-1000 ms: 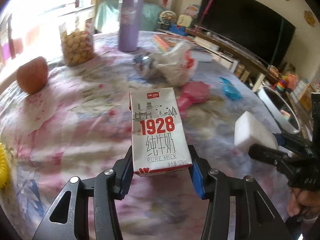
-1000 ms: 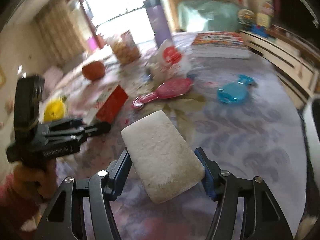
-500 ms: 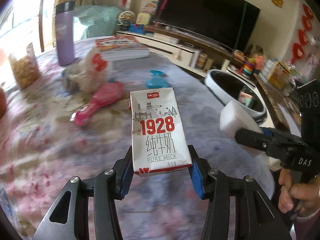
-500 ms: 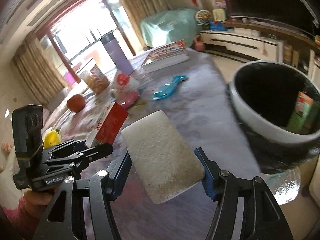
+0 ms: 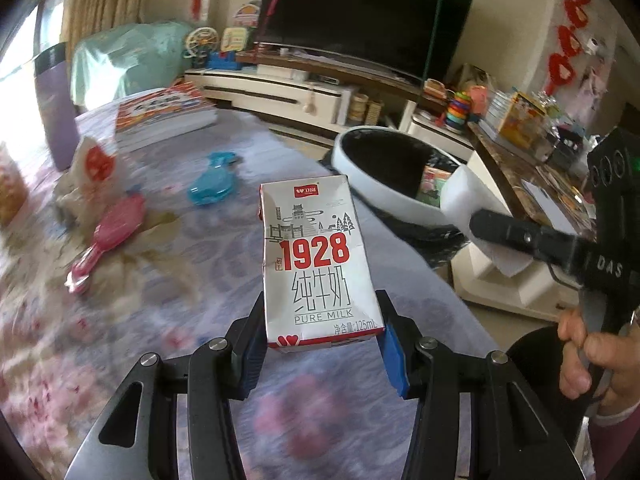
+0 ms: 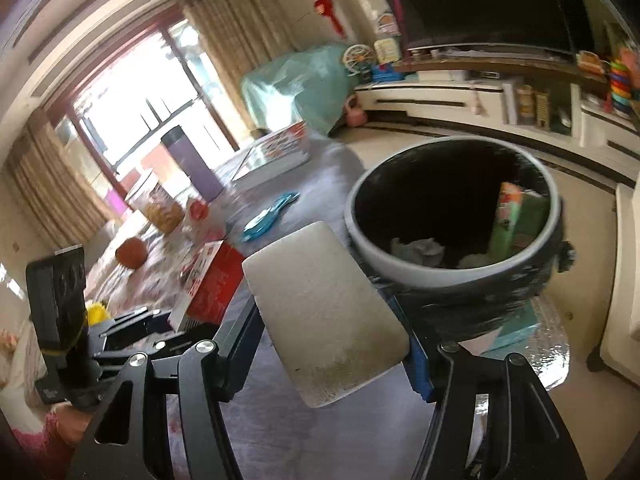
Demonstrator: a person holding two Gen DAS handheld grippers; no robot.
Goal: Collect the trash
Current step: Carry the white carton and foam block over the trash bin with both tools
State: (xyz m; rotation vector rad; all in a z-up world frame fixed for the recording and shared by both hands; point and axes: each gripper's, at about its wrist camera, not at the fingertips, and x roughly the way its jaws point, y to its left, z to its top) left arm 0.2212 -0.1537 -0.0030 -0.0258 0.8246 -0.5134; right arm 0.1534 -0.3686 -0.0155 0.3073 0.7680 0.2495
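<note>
Left wrist: left gripper (image 5: 322, 342) part-spread, pads pinching milk carton (image 5: 316, 258) at bottom end. Carton white, red "1928", "PURE MILK"; long axis runs forward away from camera, top end far, held above desk (image 5: 192, 280). Trash bin (image 5: 384, 184) beyond desk edge, right.

Right wrist: right gripper (image 6: 332, 340) wider, pinching sponge block (image 6: 324, 312) by sides. Sponge off-white, grubby near end; long axis forward, tilted left. Sponge held just before trash bin (image 6: 404, 272) rim.
</note>
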